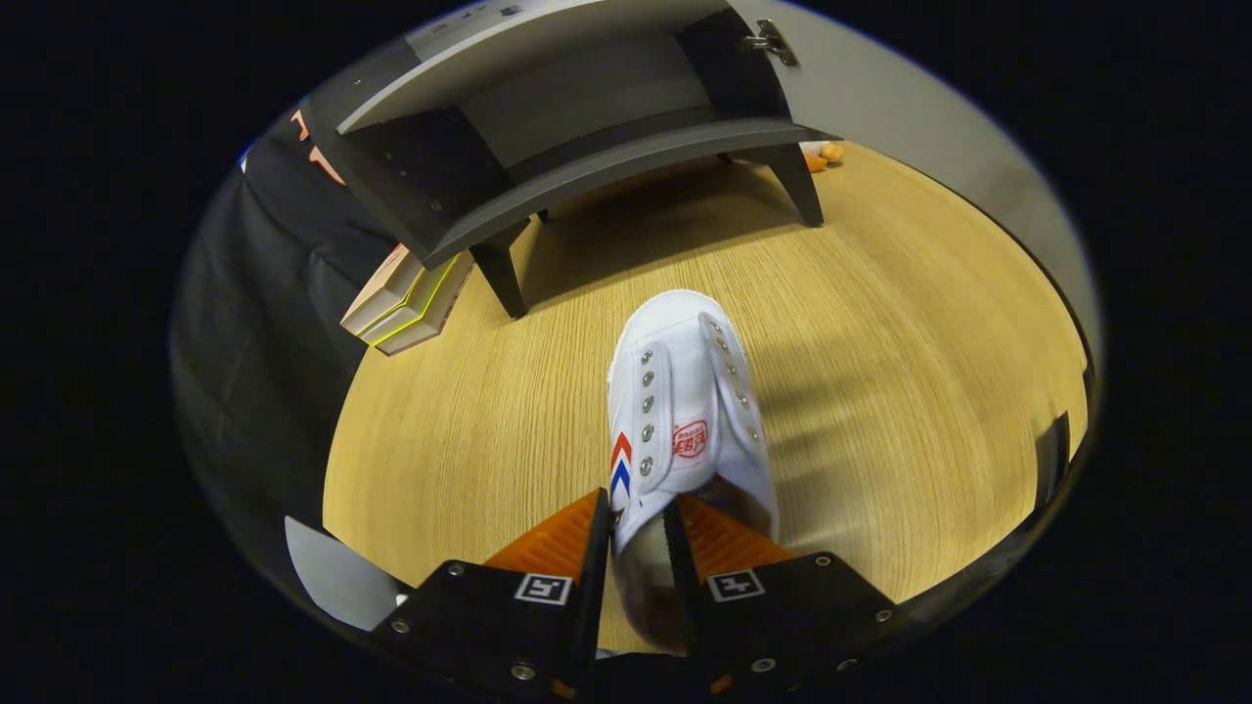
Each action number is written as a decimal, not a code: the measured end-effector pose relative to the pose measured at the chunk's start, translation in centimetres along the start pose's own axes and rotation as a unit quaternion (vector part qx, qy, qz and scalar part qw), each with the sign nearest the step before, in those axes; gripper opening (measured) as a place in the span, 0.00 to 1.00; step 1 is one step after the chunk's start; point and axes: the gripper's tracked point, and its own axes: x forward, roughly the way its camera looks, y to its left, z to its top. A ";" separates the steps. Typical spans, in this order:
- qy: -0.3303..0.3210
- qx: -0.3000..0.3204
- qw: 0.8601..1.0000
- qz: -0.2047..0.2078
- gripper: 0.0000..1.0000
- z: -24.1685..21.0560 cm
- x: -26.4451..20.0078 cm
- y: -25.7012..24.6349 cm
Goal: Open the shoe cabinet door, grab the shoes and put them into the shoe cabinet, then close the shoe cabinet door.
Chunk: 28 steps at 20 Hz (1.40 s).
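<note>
Gripper [641,533]: closed on the side wall of a white canvas sneaker [685,411] near its heel opening, one finger outside the wall, the other inside the shoe. Both appear to press the fabric.

Sneaker: at centre frame, just ahead of the fingers, toe pointing away toward the cabinet. Metal eyelets run down both flaps, with no laces visible. A red mark sits on the tongue and red and blue chevrons on the side by the outer finger. Whether the sole rests on the floor or is lifted clear cannot be judged from this angle.

Shoe cabinet [587,117]: dark grey, on short legs, in the upper part of the frame, well beyond the shoe. Its door [939,127] stands open at the upper right, hinge [773,41] visible, interior compartment exposed.

Wooden floor [880,323]: light grain. Stacked books [406,303] lie beside the cabinet's left leg, at left of centre. Small orange objects [822,154] lie past the right leg, too small to identify.
</note>
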 end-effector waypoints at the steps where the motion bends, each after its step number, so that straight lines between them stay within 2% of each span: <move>1: 0.000 0.003 1.000 -0.002 0.34 0.0 0.2 0.0; 3: -0.006 0.006 1.000 0.000 0.28 0.1 0.4 0.1; 6: -0.008 0.009 1.000 0.004 0.07 0.2 0.4 0.4; 8: -0.020 -0.003 1.000 -0.003 0.01 0.9 0.2 0.6; 12: -0.048 -0.026 0.999 0.000 0.00 3.9 -1.5 1.3; 17: -0.087 -0.023 0.996 0.015 0.00 7.6 -5.0 2.9; 22: -0.134 -0.053 0.989 0.022 0.00 11.7 -10.3 4.9; 28: -0.195 -0.058 0.978 0.041 0.00 19.0 -15.7 7.8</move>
